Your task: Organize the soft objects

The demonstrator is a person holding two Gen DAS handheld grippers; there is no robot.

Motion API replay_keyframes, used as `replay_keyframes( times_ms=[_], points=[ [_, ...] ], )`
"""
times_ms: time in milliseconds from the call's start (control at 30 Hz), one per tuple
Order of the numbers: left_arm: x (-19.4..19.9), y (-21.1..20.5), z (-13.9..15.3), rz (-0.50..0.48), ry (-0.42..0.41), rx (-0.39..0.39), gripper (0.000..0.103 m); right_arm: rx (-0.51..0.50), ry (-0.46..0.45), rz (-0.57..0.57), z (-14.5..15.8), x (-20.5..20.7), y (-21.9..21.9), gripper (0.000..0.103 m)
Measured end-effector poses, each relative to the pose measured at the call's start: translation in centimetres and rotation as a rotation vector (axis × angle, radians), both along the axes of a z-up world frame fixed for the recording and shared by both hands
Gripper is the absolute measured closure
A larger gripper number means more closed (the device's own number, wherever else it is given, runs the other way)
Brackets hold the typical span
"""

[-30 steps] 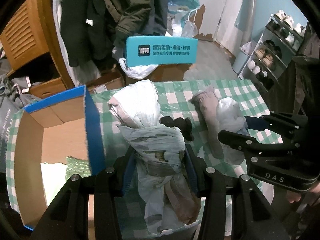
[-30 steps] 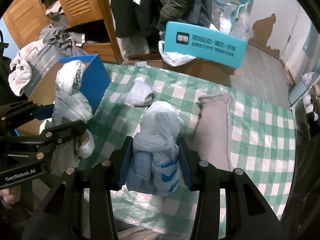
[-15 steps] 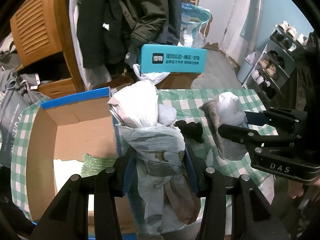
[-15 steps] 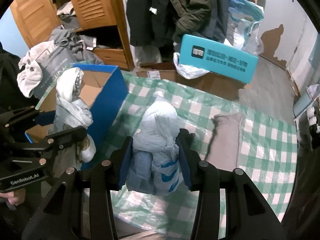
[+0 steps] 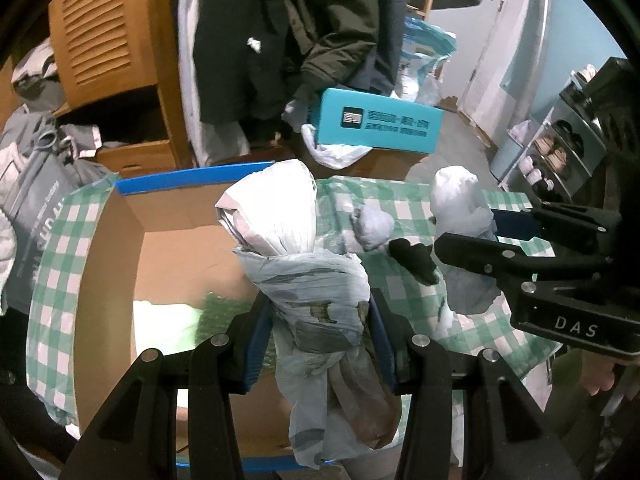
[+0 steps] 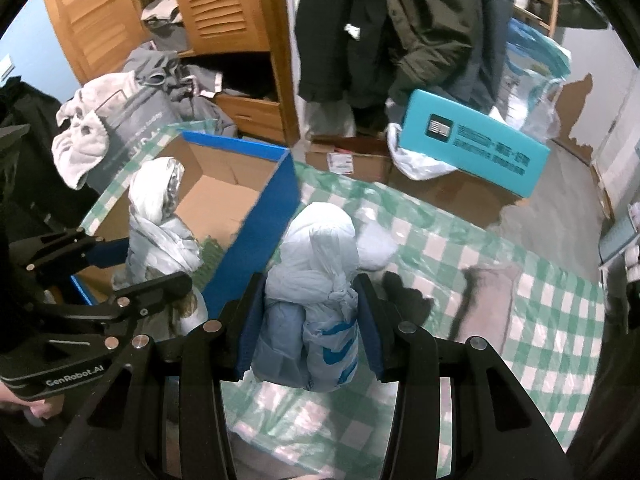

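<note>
The left gripper (image 5: 320, 332) was clamped on a knotted grey-white plastic bag (image 5: 304, 272), its blue pads pressed into the bag's sides, with the bag's tail hanging down toward the camera. Below and just beyond its fingers sat the open cardboard box (image 5: 172, 248) with blue edges, something pale and something green lying on its floor. The right gripper (image 6: 310, 332) was likewise closed around a light blue plastic bag (image 6: 316, 280), which stood upright between the pads over the green checked tablecloth (image 6: 540, 320). Just ahead of that gripper and to its right lay a small black item (image 6: 404, 296) and a flat grey cloth (image 6: 484, 304); a pale bundle (image 6: 376, 248) lay just past the bag. Farther off, beyond the table, a teal box (image 6: 472, 144) rested on brown cartons, with dark coats (image 6: 400, 28) hanging behind.
</note>
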State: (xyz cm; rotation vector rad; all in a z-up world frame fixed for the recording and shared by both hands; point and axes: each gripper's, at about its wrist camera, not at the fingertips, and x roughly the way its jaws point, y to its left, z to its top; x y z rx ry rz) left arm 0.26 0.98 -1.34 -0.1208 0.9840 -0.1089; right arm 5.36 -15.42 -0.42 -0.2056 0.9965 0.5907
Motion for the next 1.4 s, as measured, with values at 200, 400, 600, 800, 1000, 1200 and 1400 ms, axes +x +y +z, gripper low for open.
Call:
replay_keyframes(
  times_ms=[200,400,600,800,1000,1200,1400],
  points=[
    [-0.3,2.3,-0.3,0.04,0.005,-0.011,0.056,0.004,0.002,0.047,0.3,0.1,3.1,0.06],
    [-0.5,4.9,-1.4,0.087,0.025,-0.014,0.056,0.0,0.008,0.1,0.2,0.2,6.4,0.06],
    [-0.7,7.3,-2.4,0.133,0.044,-0.025,0.056,-0.006,0.038,0.147,-0.7,0.2,9.3,0.06],
    [-0.8,9.0,-3.3,0.168,0.059,-0.031,0.056,-0.016,0.068,0.187,-1.6,0.2,11.8,0.06],
    [-1.0,10.5,-4.6,0.2,0.09,-0.041,0.056,-0.035,0.1,0.21,-2.8,0.5,13.4,0.06],
    [-1.1,11.1,-4.8,0.231,0.094,-0.029,0.053,-0.049,0.12,0.203,-3.6,0.8,13.7,0.059],
    [-1.0,11.2,-4.9,0.249,0.098,0.003,0.035,-0.046,0.115,0.202,-3.6,0.9,13.8,0.047]
  ],
)
